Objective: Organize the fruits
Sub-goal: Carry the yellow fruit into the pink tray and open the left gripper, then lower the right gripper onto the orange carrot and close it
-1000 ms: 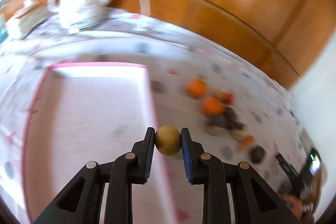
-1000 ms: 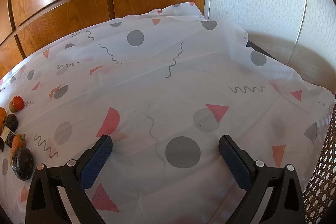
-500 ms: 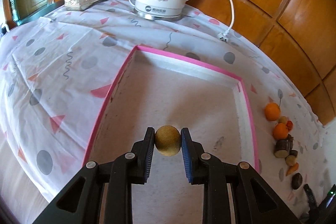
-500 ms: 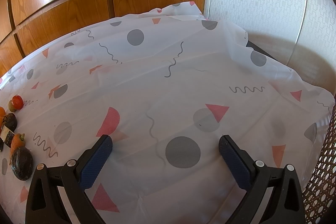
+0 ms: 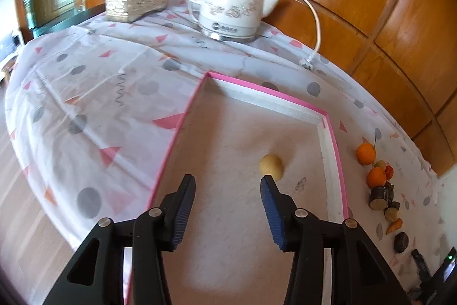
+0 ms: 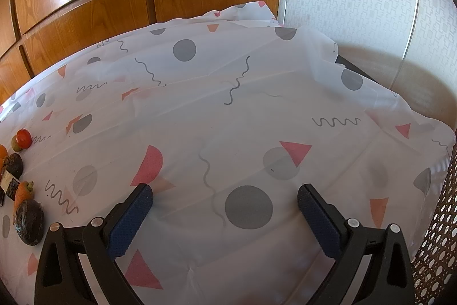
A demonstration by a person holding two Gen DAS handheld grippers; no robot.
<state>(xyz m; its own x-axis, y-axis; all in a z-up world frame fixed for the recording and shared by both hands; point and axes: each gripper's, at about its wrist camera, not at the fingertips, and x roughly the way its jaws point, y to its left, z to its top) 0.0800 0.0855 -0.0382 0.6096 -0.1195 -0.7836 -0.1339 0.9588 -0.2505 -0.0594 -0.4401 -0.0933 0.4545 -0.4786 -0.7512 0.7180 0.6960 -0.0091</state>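
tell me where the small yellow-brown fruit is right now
In the left wrist view, the yellow-brown fruit lies inside the pink-rimmed tray, toward its right rim, just beyond the opening left gripper.

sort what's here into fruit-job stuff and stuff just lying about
Job:
round yellow-brown fruit in the pink-rimmed white tray
two round oranges
small red tomato

Lying about:
white ceramic kettle
gold tissue box
patterned tablecloth

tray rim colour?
Pink. The tray has a bright pink rim over white inner walls; it shows best in the left wrist view.
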